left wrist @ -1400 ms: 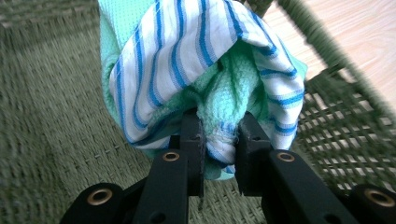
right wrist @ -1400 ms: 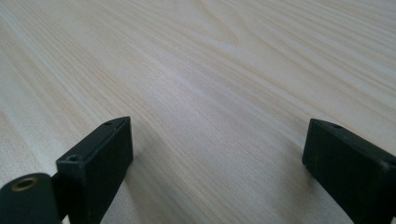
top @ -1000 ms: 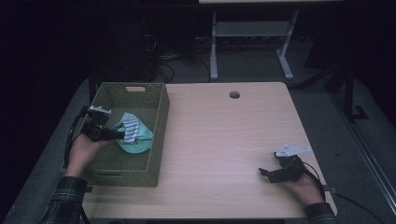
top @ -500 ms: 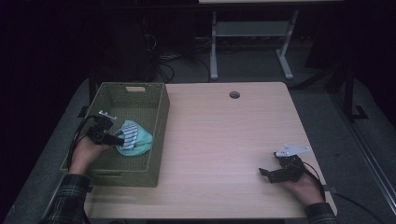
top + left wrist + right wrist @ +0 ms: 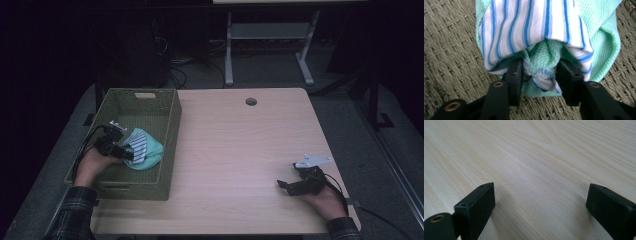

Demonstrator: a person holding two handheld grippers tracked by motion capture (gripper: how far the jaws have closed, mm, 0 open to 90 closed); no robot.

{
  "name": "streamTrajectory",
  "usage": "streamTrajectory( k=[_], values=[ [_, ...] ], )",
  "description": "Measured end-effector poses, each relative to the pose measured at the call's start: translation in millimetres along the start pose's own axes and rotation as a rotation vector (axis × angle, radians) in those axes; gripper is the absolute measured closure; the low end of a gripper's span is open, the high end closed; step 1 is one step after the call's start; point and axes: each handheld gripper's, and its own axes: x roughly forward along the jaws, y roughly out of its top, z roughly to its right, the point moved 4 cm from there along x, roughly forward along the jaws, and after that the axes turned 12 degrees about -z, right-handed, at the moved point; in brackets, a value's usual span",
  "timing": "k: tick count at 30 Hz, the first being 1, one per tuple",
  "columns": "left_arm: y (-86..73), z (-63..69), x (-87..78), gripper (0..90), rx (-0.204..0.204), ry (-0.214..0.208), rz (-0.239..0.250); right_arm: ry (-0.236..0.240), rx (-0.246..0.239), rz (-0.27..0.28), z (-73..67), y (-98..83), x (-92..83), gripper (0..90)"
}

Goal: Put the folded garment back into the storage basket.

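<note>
Overhead, high view
Basket: a green woven basket (image 5: pixel 165 130) stands on the left part of the pale wooden table (image 5: pixel 240 145), its long side along the table's left edge.
Cloth: a bundle of mint-green and blue-striped cloth (image 5: pixel 145 150) lies on the basket floor, toward its right wall.
Left gripper: the left gripper (image 5: pixel 127 152) reaches into the basket from the left, its tips at the bundle's near-left edge.
Right gripper: the right gripper (image 5: pixel 282 185) rests on the table near the front right corner, well apart from the basket, tips pointing left.
Table hole: a round cable hole (image 5: pixel 251 101) sits near the far edge.

Left gripper view
Cloth: the striped layer (image 5: pixel 534 25) is folded over the mint-green knit; a bunched green fold hangs down between the two black jaws.
Claw: the jaws have just been opening and now stand part open, one each side of the fold; the right jaw looks to touch the fabric, and no squeeze shows.
Basket floor: the weave (image 5: pixel 451 50) lies under and around the bundle.

Right gripper view
Claw: jaws spread wide, nothing between them.
Table: bare wood grain (image 5: pixel 536 162) runs ahead of the jaws.
</note>
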Motion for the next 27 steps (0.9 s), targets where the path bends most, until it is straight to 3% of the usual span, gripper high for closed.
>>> streamTrajectory(
  k=[8,9,14,27],
  values=[
    [-2.1,-1.0,-9.8,33.8,-0.019,-0.021,0.054,0.000,0.000,0.000,0.1,-0.1,-0.1,8.3],
    [-1.9,-0.4,-10.7,30.3,-0.038,-0.026,0.072,-0.001,0.001,0.000,0.0,0.0,0.0,8.3],
    [-2.0,-1.1,-21.6,18.9,-0.036,-0.017,0.093,0.001,0.005,-0.002,-0.3,-0.1,-0.1,8.3],
    [5.8,23.3,-60.8,16.6,-0.006,-0.026,0.240,0.001,0.005,-0.003,-0.3,-0.1,-0.1,8.3]
  ],
)
